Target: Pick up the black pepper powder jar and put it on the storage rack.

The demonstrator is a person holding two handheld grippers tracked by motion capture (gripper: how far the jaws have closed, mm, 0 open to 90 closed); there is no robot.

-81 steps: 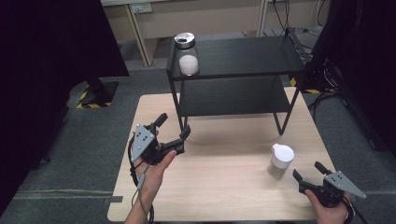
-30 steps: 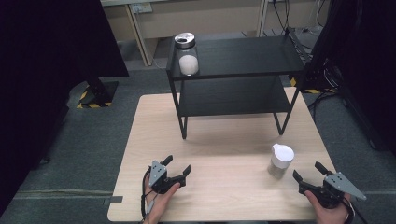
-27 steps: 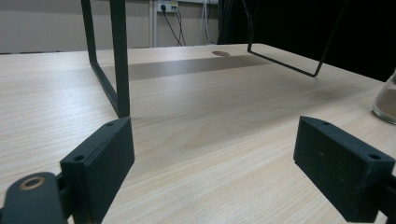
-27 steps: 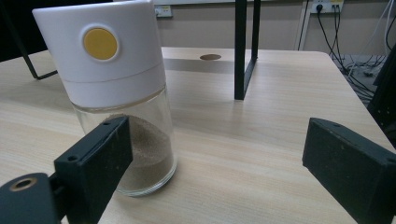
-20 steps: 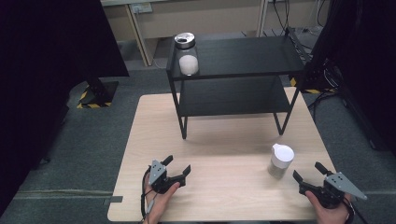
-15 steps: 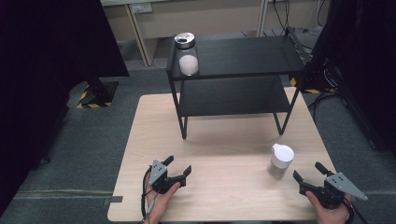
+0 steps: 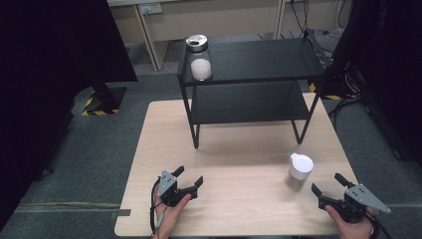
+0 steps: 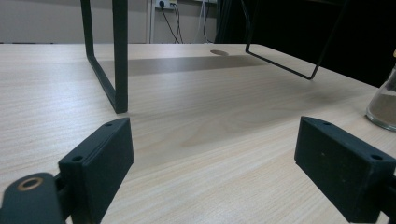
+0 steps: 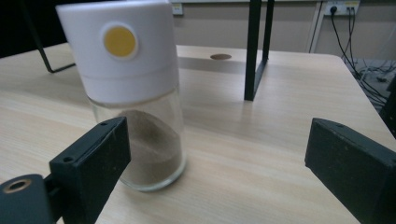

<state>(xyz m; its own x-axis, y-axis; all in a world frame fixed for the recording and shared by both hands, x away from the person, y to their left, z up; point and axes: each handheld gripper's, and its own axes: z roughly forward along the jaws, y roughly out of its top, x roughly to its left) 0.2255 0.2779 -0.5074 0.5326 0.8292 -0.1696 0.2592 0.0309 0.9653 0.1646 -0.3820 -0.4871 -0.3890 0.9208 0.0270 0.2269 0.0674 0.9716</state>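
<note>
A glass jar with a white lid [image 7: 300,172] holds brown powder and stands on the table at the front right. My right gripper [image 7: 326,182] rests just behind it, near the table's front edge. In the right gripper view the jar [image 9: 135,93] stands ahead, left of centre, beyond the fingertips. The right gripper [image 9: 215,140] is open; its jaws have just been opening, with nothing between them. My left gripper [image 7: 188,175] lies open at the front left, empty. In the left gripper view its open jaws [image 8: 215,140] face bare table, with the jar [image 8: 384,105] at the right edge.
A black two-level shelf [image 7: 254,64] stands at the back of the wooden table [image 7: 239,149]. A second jar with a silver lid and white contents [image 7: 199,59] stands on the shelf's top left corner. The shelf leg [image 8: 119,56] rises ahead of the left gripper.
The left hand has drawn back from beside the shelf's front left leg to the table's front edge, and has stayed there over the last second. The right hand has kept still.
</note>
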